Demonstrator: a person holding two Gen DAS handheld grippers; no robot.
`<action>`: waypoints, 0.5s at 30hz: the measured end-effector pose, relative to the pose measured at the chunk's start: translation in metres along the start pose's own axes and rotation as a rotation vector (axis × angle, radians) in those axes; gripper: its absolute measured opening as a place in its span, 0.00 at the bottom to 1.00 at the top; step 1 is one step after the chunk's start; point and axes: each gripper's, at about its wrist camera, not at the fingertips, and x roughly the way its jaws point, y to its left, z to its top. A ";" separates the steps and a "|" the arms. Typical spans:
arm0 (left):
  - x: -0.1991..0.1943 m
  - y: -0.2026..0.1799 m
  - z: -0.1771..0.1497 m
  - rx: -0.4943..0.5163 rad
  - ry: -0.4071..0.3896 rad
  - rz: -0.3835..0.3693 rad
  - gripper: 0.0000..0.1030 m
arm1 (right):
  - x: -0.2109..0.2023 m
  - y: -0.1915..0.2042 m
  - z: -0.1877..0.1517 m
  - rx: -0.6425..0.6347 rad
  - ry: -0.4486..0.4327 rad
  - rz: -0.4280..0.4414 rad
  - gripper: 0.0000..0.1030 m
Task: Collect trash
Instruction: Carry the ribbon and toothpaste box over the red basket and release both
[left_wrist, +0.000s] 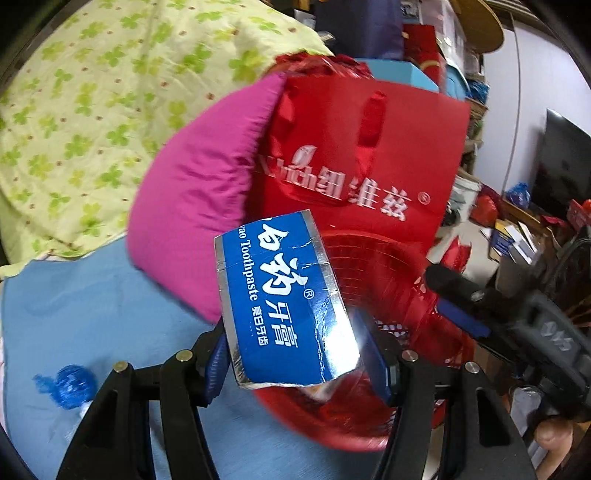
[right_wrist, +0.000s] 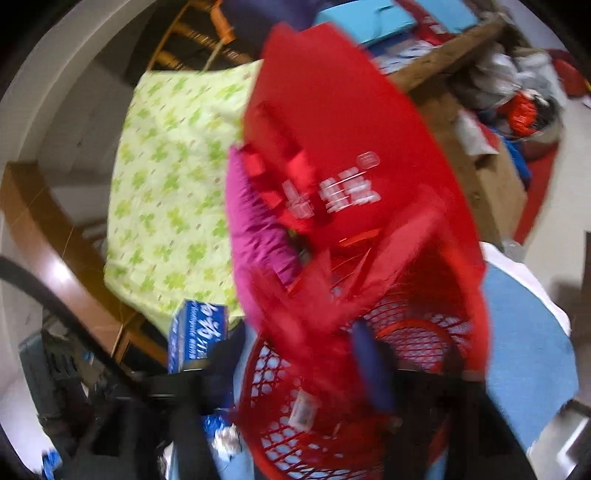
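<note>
My left gripper (left_wrist: 295, 354) is shut on a blue and silver toothpaste box (left_wrist: 284, 299) and holds it tilted above the rim of a red mesh basket (left_wrist: 373, 266). The box also shows in the right wrist view (right_wrist: 197, 334) at lower left. My right gripper (right_wrist: 299, 373) is shut on the red basket's rim (right_wrist: 280, 398) lined with a red plastic bag; the view is blurred. The right gripper shows in the left wrist view (left_wrist: 458, 299) at the basket's right edge. A red paper gift bag (left_wrist: 365, 155) stands behind the basket.
A magenta pillow (left_wrist: 199, 206) and a green clover quilt (left_wrist: 99, 122) lie on the blue bed sheet (left_wrist: 92, 302). A blue crumpled wrapper (left_wrist: 68, 384) lies on the sheet at lower left. Cluttered boxes and bags (left_wrist: 517, 229) cover the floor at right.
</note>
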 end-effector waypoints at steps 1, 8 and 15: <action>0.004 -0.004 0.001 0.010 0.005 -0.006 0.66 | -0.003 -0.002 0.003 0.005 -0.018 0.002 0.75; -0.012 0.013 -0.016 -0.012 -0.039 0.003 0.72 | -0.020 0.006 0.006 -0.032 -0.112 0.044 0.75; -0.068 0.097 -0.072 -0.136 -0.101 0.209 0.80 | -0.017 0.070 -0.025 -0.232 -0.111 0.180 0.75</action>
